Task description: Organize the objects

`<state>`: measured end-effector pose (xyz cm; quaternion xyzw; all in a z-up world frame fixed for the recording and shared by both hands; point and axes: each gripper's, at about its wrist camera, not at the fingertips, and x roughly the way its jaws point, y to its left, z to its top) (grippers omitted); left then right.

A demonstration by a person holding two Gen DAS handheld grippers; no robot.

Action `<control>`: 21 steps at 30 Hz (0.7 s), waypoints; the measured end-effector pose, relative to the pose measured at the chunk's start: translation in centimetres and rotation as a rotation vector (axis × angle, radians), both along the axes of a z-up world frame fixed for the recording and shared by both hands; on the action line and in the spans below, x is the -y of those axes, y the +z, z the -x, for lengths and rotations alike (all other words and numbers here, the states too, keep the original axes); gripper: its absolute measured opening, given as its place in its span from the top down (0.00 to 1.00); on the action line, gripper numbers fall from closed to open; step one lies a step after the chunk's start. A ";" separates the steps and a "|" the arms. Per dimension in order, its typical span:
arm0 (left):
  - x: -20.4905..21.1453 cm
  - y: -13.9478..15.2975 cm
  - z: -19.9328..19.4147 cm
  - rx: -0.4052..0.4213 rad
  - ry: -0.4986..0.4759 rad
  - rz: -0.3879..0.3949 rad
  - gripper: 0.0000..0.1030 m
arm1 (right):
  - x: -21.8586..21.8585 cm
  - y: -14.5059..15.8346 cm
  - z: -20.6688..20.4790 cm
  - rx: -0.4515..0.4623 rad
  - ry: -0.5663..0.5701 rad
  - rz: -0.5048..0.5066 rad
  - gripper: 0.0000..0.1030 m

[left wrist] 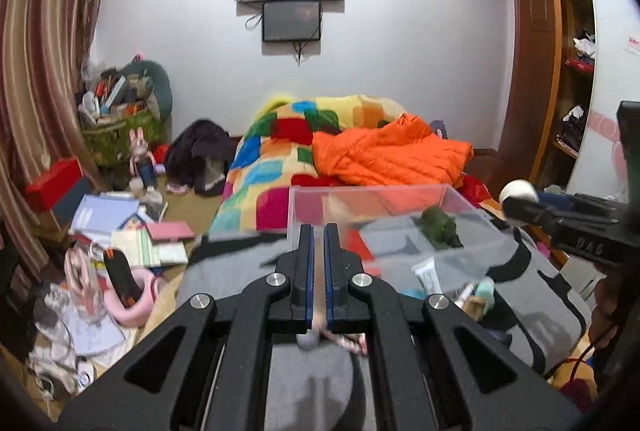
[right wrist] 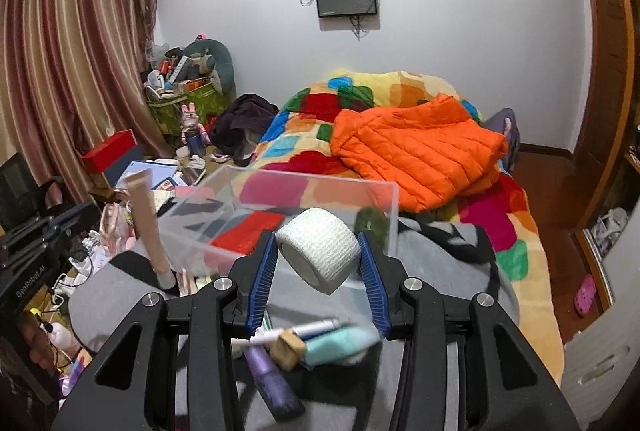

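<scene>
The left hand-held gripper (left wrist: 319, 231) fills the lower centre of its view, jaws nearly together, clamping something thin. The right hand-held gripper (right wrist: 320, 251), lower centre, stands partly spread, pads gripping.

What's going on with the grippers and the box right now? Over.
Left hand-held gripper shut on a beige tube. Right hand-held gripper shut on the white tape roll. Clear box just ahead, path open.
</scene>
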<state>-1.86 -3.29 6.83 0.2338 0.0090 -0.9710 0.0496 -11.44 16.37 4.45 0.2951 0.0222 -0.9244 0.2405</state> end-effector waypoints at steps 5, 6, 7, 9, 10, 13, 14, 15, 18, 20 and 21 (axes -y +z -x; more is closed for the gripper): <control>0.7 -0.2 0.9 0.036 -0.025 -0.005 0.95 | 0.7 -0.9 1.4 0.034 0.005 0.002 0.63; 0.7 -0.8 0.9 0.056 -0.030 -0.006 0.91 | 0.7 -1.0 1.6 0.037 0.006 -0.001 0.63; 0.9 -1.4 1.1 0.084 -0.038 -0.008 0.84 | 0.8 -1.2 1.8 0.040 0.007 -0.005 0.63; 1.0 -2.9 1.3 0.134 -0.051 -0.013 0.68 | 0.8 -1.5 2.0 0.046 0.007 -0.013 0.63; 1.0 -3.7 1.4 0.158 -0.059 -0.016 0.56 | 0.8 -1.5 2.2 0.050 0.007 -0.015 0.63; 0.7 -5.9 1.4 0.221 -0.104 -0.005 0.41 | 0.9 -1.6 3.2 0.061 0.006 -0.022 0.63; 0.5 -6.7 1.5 0.245 -0.121 0.007 0.40 | 1.0 -1.6 3.6 0.063 0.007 -0.026 0.63; 0.3 -7.3 1.7 0.267 -0.134 0.020 0.37 | 1.0 -1.6 3.9 0.066 0.009 -0.028 0.63; -0.3 -9.0 2.6 0.337 -0.169 0.042 0.31 | 1.2 -1.7 5.0 0.090 0.023 -0.029 0.63; -0.3 -9.8 3.3 0.382 -0.205 0.020 0.27 | 1.5 -2.1 5.9 0.112 0.029 -0.041 0.63; -0.3 -10.0 3.5 0.398 -0.221 0.004 0.24 | 1.7 -2.2 6.3 0.123 0.031 -0.047 0.63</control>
